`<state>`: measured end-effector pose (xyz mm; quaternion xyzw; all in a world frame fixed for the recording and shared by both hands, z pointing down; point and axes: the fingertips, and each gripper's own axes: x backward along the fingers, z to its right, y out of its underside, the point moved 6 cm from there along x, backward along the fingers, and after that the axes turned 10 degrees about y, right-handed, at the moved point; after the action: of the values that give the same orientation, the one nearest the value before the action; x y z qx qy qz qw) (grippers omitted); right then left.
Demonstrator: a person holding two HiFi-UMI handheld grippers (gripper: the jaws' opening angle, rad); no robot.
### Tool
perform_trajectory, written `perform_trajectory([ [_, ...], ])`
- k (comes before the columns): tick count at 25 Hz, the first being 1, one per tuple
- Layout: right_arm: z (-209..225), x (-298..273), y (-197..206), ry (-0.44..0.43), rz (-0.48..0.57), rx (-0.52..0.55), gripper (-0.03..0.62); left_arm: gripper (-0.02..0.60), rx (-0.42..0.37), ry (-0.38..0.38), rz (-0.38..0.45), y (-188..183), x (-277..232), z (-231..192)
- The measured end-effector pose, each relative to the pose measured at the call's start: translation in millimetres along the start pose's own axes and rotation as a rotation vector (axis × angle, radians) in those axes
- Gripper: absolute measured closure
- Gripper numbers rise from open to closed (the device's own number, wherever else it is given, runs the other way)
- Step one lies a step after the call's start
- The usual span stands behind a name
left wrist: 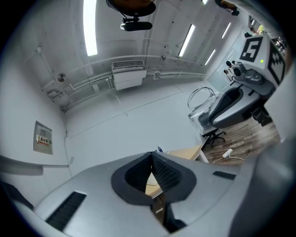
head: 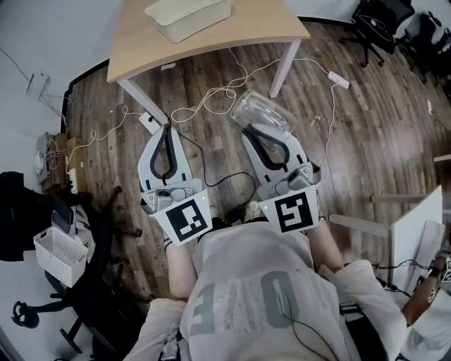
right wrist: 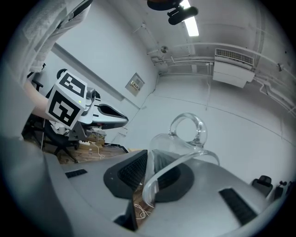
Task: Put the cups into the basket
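A clear glass cup (head: pixel 262 113) with a handle is held in the air, tilted, with my right gripper (head: pixel 255 131) shut on its rim. In the right gripper view the cup (right wrist: pixel 187 139) stands over the jaws, its handle up, and the pads (right wrist: pixel 134 169) pinch its wall. My left gripper (head: pixel 167 128) is level with the right one, shut, with nothing in it; its tips (left wrist: pixel 151 156) meet. The white basket (head: pixel 189 15) sits on the wooden table (head: pixel 246 32) ahead, well beyond both grippers. Both grippers hang over the floor, short of the table.
White cables (head: pixel 218 92) and a power strip (head: pixel 149 121) lie on the wood floor below the grippers. A second white basket (head: pixel 60 254) rests on a black chair at the left. Office chairs (head: pixel 380 17) stand at the far right. A white table edge (head: pixel 416 225) is at the right.
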<state>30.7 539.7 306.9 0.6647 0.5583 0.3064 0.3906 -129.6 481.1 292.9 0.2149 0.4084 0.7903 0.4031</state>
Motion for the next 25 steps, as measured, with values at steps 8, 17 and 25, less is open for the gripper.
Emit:
perform_trajectory([
  [8,35,9,15,-0.029,0.035,0.011,0.562,0.574,0.019,-0.037,-0.04,-23,-7,23],
  [17,38,-40,29,-0.05,0.041,0.039,0.56,0.574,0.032,-0.046,-0.01,-2,-58,5],
  [25,71,-127,33,0.008,0.055,0.046,0.56,0.574,0.083,-0.004,0.055,17,-160,-25],
])
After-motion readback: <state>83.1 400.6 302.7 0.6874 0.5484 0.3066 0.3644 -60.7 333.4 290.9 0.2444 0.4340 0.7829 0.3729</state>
